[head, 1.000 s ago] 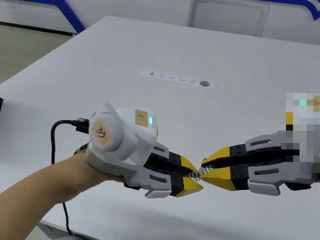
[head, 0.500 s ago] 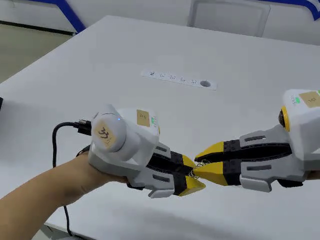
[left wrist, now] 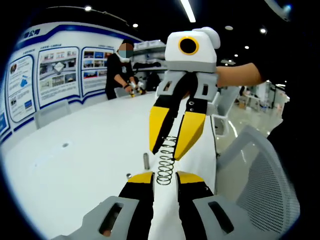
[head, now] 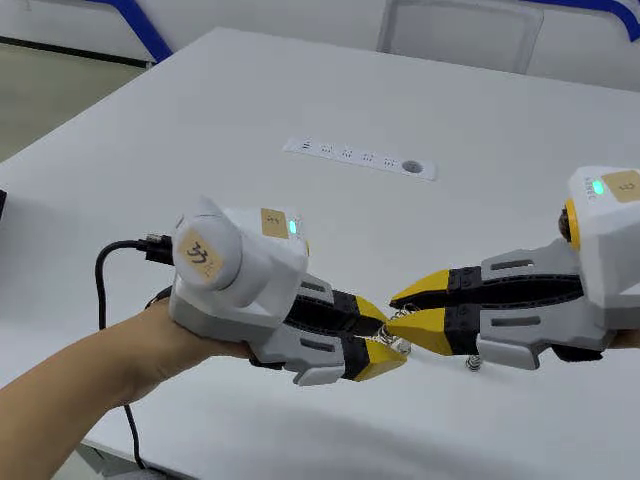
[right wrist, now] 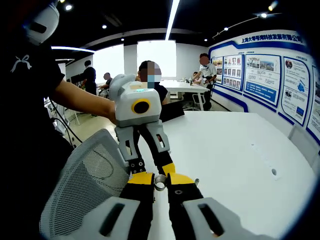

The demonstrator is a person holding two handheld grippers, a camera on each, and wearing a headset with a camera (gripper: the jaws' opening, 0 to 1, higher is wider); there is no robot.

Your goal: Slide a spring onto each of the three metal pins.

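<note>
Held mid-frame in left gripper view: spring [left wrist: 165, 159], each end pinched by near-closed left gripper [left wrist: 165, 179] and right gripper [right wrist: 160, 181]. Likely light, bendy, prone to flicking away; best gripped softly near one end.

A round tan sticker [head: 200, 255] on the left gripper [head: 393, 342], left of centre, carries handwritten digits, perhaps "37". In the right gripper view, upper right, a blue Chinese heading [right wrist: 267, 37] tops a white wall board [right wrist: 295, 85], too small to read.
</note>
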